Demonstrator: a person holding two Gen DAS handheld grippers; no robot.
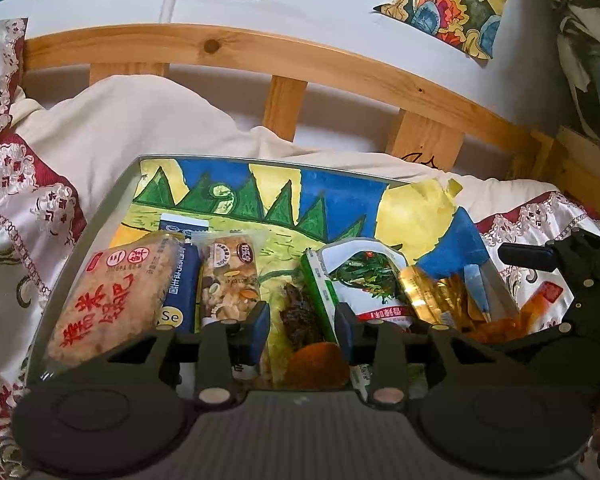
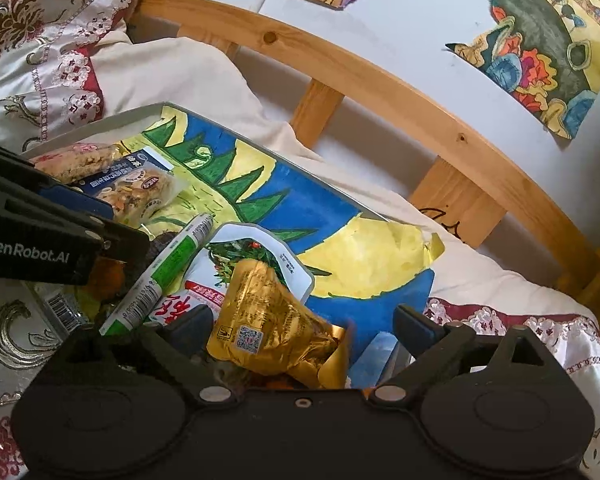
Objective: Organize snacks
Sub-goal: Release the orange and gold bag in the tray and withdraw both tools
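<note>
A glass-topped tray (image 1: pixel 148 160) lined with a painted picture lies on the bed and holds several snacks. At its left lie a rice-cracker pack (image 1: pixel 108 300), a dark blue box (image 1: pixel 182 280) and a nut bar (image 1: pixel 230 280). My left gripper (image 1: pixel 302 328) is open over a dark dried snack (image 1: pixel 298 320) and an orange one (image 1: pixel 316 364). A green-and-white pack (image 2: pixel 164 276), a seaweed pack (image 2: pixel 260 248) and a gold foil pouch (image 2: pixel 272 320) lie to the right. My right gripper (image 2: pixel 304 332) is open with the gold pouch between its fingers.
The tray (image 2: pixel 172 106) rests on a cream quilt (image 1: pixel 140 120) with red embroidered covers (image 1: pixel 20 200) around it. A wooden headboard rail (image 1: pixel 300 56) and a white wall with paintings stand behind. An orange packet (image 1: pixel 540 300) lies right of the tray.
</note>
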